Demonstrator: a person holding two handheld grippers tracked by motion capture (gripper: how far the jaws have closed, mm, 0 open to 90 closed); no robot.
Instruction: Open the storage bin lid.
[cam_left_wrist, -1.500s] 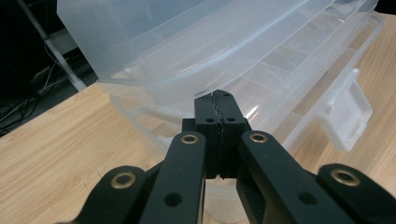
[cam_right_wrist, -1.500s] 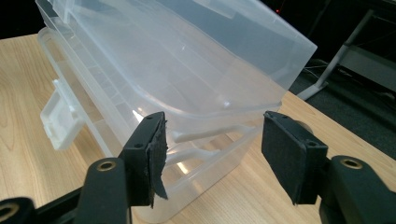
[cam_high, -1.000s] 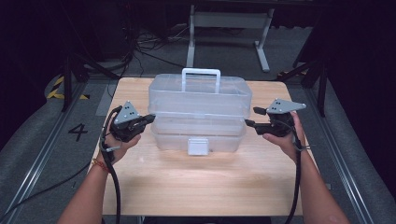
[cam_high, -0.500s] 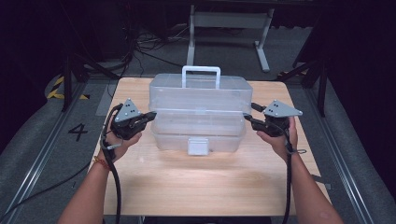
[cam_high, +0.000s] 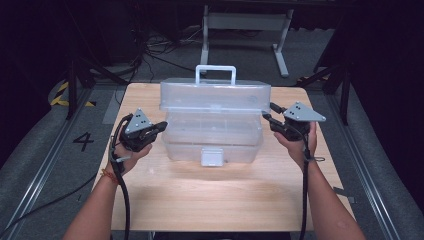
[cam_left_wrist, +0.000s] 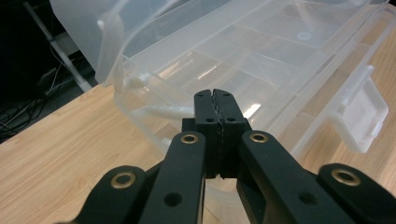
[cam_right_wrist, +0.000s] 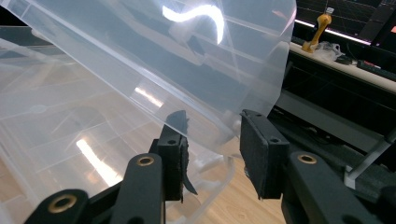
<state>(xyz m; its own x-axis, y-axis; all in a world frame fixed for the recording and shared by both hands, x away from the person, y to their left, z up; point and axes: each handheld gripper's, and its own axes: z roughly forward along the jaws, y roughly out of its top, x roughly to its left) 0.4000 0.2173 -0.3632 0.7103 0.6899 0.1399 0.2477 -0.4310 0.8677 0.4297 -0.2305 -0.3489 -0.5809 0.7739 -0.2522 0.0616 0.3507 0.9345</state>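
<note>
Two grippers flank the clear storage box (cam_high: 214, 127) mid-tabletop (cam_high: 210, 200): at its left end, the left gripper (cam_high: 159, 128) has its jaws closed, empty; at its right end, the right gripper (cam_high: 269, 117) jaws, just closing, straddle the half-raised lid's (cam_right_wrist: 154, 60) edge—likely gripping it next.

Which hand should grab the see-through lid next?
Probably the right. The right gripper has its jaws on either side of the lid edge and has just been closing. The left gripper is shut beside the box.
</note>
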